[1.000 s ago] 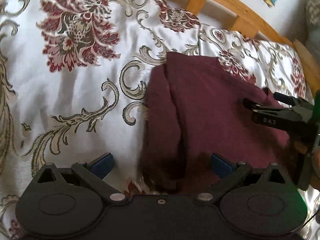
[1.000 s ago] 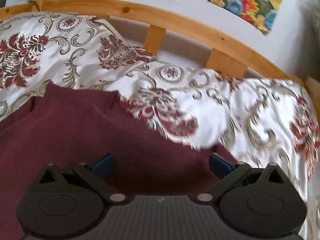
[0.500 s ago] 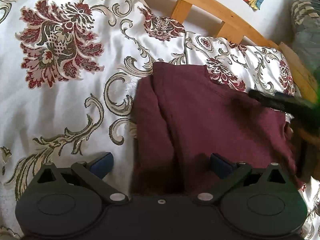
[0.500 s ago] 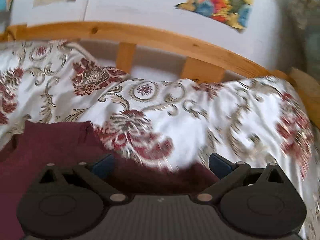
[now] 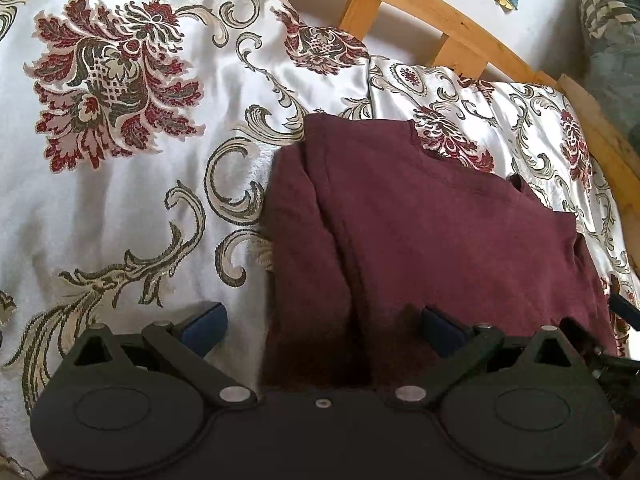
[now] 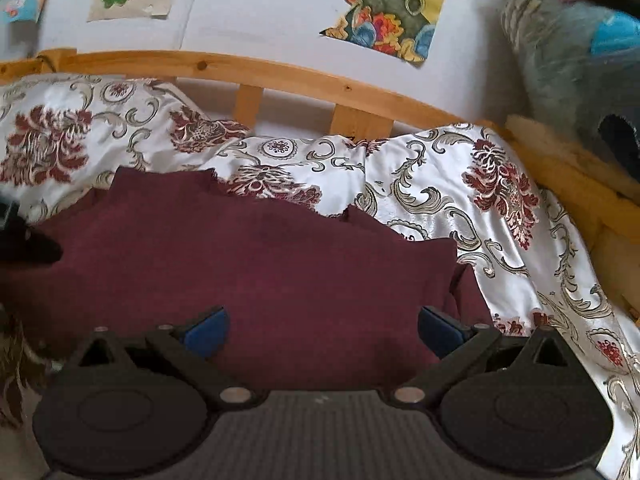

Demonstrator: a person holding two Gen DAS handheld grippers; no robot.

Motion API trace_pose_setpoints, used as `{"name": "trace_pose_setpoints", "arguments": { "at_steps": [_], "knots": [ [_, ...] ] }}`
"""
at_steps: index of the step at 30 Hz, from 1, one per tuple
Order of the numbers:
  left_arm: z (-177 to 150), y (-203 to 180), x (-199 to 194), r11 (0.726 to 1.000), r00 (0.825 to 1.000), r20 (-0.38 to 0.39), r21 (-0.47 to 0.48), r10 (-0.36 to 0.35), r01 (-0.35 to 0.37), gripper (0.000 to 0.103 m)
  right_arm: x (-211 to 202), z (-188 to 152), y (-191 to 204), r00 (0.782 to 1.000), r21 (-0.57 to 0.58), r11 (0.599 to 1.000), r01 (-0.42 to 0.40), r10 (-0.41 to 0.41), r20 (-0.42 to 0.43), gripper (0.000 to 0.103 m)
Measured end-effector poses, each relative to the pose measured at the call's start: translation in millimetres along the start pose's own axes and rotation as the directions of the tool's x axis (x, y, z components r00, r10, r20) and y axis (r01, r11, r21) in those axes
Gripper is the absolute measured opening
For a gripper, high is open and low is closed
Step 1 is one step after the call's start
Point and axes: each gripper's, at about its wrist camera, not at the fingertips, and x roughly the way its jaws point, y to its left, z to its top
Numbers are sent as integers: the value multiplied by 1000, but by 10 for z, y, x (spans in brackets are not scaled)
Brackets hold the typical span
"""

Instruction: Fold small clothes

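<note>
With both the left gripper (image 5: 322,330) and right gripper (image 6: 323,330) spread wide and empty just above its near edge, the partly folded maroon knit garment (image 5: 420,232) on the floral satin bedspread (image 5: 120,200) probably awaits the next fold, calling for a fresh pinch at that edge.

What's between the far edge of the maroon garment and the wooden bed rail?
Only the floral bedspread, rumpled, runs from the maroon garment up to the wooden bed rail. The right wrist view shows this best.

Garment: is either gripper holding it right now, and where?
Nothing is held. The left gripper and right gripper both stand open above the maroon garment, which lies on the bedspread.
</note>
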Motion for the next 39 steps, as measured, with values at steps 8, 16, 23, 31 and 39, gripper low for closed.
{"name": "trace_pose_setpoints", "arguments": {
  "at_steps": [8,16,23,31,39],
  "knots": [
    [-18,-8,1,1000,1000,2,26,7,-7,102,41,-47,218,999,-109,994,27,-23,39,103],
    [-12,-2,8,1000,1000,1,30,7,-7,102,2,-20,357,996,-175,984,24,-8,90,103],
    [-15,-5,9,1000,1000,-1,30,8,-8,102,164,-124,448,1000,-190,982,22,-22,5,103],
    [-30,-18,24,998,1000,0,54,17,-17,102,160,-194,416,1000,-160,987,13,-11,18,103],
    [-26,-10,30,999,1000,-4,50,10,-9,102,159,-202,426,999,-164,986,20,-16,28,103]
  ]
}}
